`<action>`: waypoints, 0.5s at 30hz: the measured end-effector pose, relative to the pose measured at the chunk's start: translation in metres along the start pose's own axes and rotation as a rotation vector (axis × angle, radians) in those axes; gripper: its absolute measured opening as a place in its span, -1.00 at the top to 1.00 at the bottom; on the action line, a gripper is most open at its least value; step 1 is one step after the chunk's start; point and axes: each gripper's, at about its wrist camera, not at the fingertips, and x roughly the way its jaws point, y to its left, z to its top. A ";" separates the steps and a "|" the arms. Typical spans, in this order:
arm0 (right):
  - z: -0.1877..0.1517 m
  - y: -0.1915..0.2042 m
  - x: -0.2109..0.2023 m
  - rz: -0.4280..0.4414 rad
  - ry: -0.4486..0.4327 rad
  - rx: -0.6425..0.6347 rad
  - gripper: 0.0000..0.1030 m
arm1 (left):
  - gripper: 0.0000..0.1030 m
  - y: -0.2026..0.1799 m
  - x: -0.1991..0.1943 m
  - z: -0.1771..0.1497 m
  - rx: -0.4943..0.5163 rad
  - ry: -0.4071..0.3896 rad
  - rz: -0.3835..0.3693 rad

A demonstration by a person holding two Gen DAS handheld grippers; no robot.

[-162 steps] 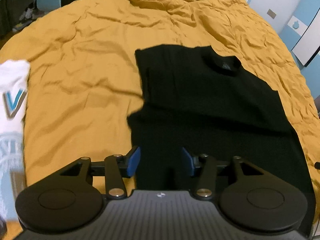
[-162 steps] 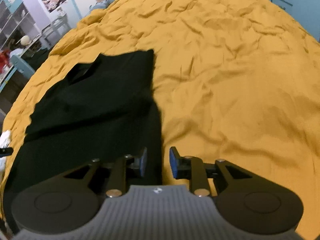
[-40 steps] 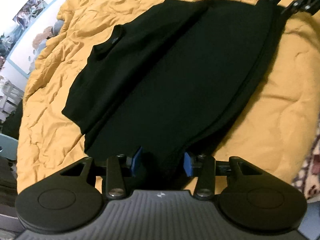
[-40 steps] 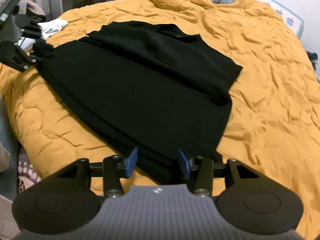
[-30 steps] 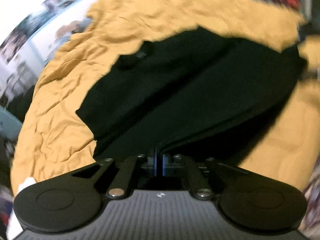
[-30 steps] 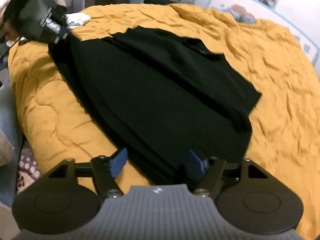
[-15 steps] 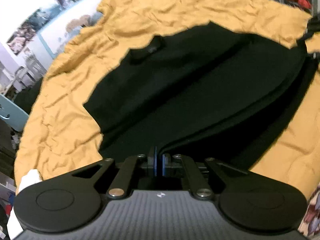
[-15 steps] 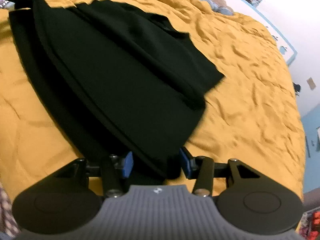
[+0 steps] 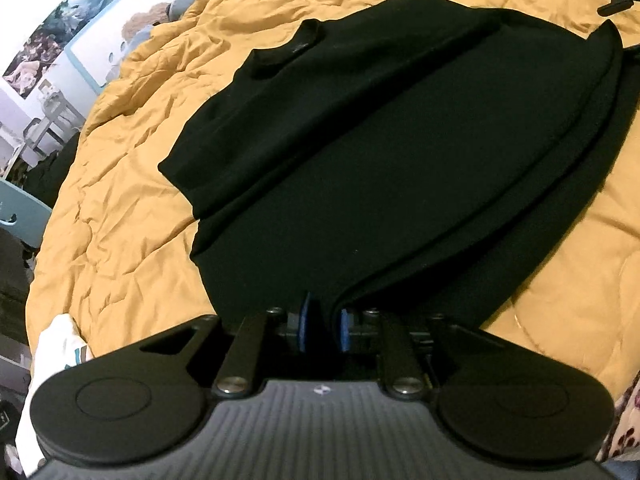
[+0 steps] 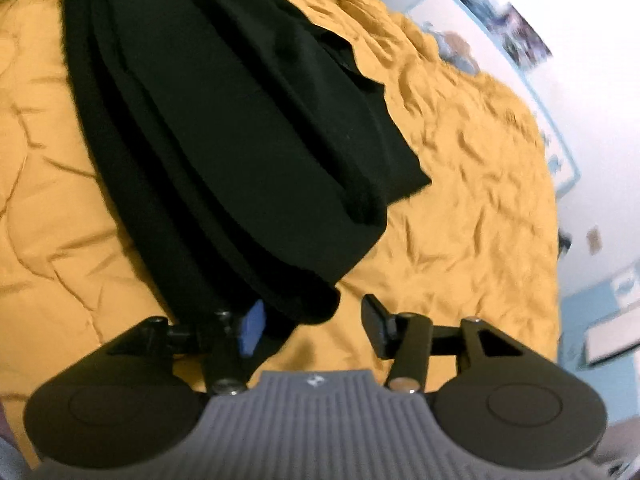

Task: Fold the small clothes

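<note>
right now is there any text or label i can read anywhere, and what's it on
None reads clearly.
Neck tag of the black shirt: too small to read.
White garment: a teal print edge shows, no legible letters.
Wall posters: blurred pictures.
Small logo on the left hand-held gripper: a mark, not words.

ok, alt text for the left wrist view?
The left gripper is shut on the near hem of a black top spread on a wrinkled mustard quilt. A white garment lies at the lower left.
</note>
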 end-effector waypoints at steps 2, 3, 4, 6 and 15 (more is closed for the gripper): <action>0.004 0.004 0.004 -0.014 -0.004 -0.059 -0.04 | 0.59 0.001 0.001 0.001 -0.007 -0.001 0.003; 0.006 0.006 0.006 -0.015 -0.004 -0.087 -0.04 | 0.59 0.000 0.001 0.001 -0.012 -0.001 0.005; 0.008 0.008 0.009 -0.016 -0.005 -0.114 -0.02 | 0.61 0.001 0.001 0.001 -0.022 -0.002 0.007; 0.010 0.012 0.012 -0.007 0.000 -0.137 0.30 | 0.70 0.002 0.000 0.001 -0.050 -0.007 0.007; 0.008 -0.001 -0.014 -0.005 -0.041 -0.015 1.00 | 0.92 0.008 -0.033 0.013 -0.108 -0.105 0.072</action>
